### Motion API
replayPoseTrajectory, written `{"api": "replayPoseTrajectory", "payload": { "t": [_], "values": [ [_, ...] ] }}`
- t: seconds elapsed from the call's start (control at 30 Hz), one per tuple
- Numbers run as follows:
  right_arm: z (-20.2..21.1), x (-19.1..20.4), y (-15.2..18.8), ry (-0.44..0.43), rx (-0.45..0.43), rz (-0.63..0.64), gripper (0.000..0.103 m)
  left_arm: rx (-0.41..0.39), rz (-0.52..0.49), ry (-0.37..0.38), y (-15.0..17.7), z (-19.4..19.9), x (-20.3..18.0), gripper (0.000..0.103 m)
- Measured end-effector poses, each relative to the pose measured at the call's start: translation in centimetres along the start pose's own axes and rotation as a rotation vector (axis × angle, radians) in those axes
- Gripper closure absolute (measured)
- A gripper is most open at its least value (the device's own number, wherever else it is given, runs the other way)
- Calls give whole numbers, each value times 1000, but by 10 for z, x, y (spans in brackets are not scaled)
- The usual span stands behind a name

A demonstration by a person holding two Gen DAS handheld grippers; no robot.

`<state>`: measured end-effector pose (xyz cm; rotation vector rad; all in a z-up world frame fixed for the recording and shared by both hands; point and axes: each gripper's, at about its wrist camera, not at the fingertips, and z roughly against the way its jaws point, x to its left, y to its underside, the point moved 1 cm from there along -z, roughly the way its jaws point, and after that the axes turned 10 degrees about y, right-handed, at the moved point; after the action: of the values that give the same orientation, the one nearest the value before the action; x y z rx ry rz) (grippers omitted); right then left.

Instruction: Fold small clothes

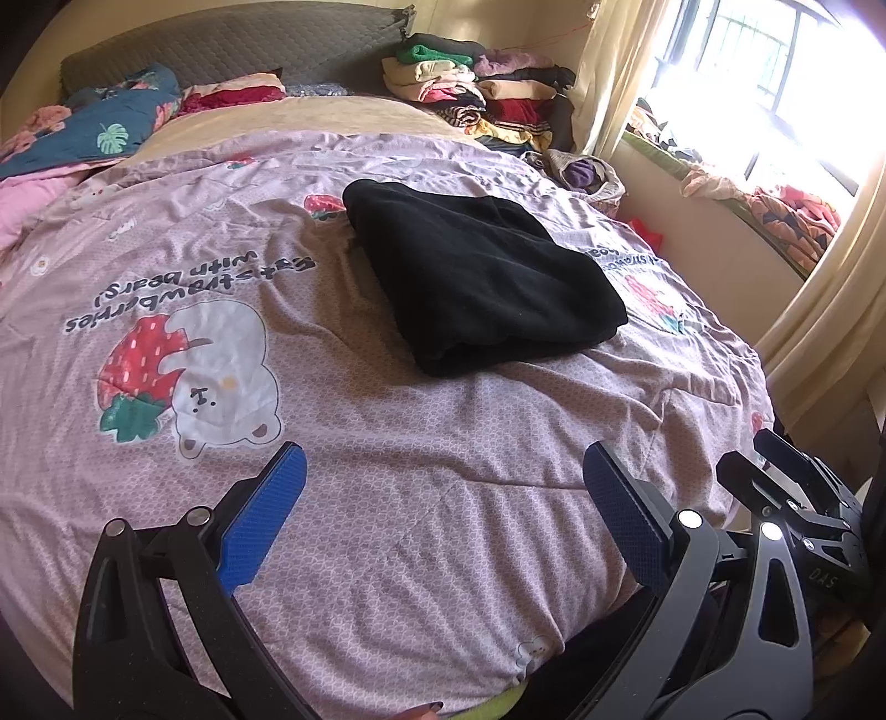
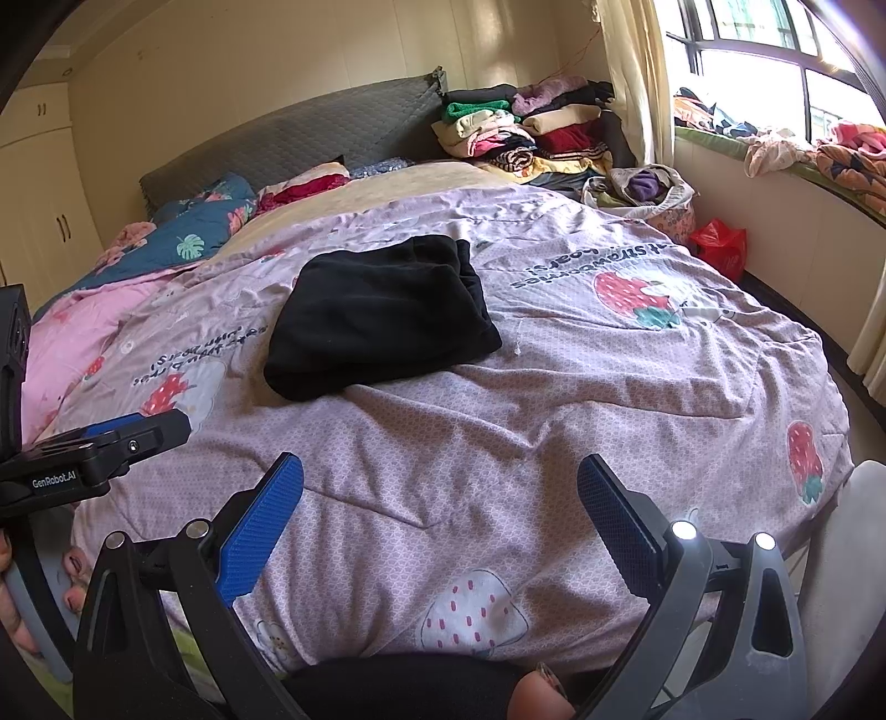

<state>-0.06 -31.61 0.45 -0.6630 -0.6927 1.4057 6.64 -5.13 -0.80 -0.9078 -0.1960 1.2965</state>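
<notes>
Folded garment (image 1: 476, 277) on the quilt (image 1: 387, 471), clothes pile (image 1: 476, 83) behind the garment by the headboard (image 1: 232, 50), window ledge (image 2: 775, 160) to its right

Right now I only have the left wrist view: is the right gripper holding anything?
Observer: No. The right gripper is open above the strawberry quilt, with nothing between its fingers.
Operator: What's off to the left of the bed?
Observer: A cream wardrobe with dark handles.
Operator: And the red scrap I see by the window wall?
Observer: It's a red plastic bag, sitting against the wall below the window ledge.
</notes>
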Motion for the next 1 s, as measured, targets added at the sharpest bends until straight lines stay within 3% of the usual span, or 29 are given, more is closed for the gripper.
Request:
{"api": "replayPoseTrajectory", "payload": {
  "t": [1.0],
  "values": [
    [-3, -4, 3, 5, 6, -5, 4, 14, 3, -16, -1, -3, 4, 9]
  ]
}}
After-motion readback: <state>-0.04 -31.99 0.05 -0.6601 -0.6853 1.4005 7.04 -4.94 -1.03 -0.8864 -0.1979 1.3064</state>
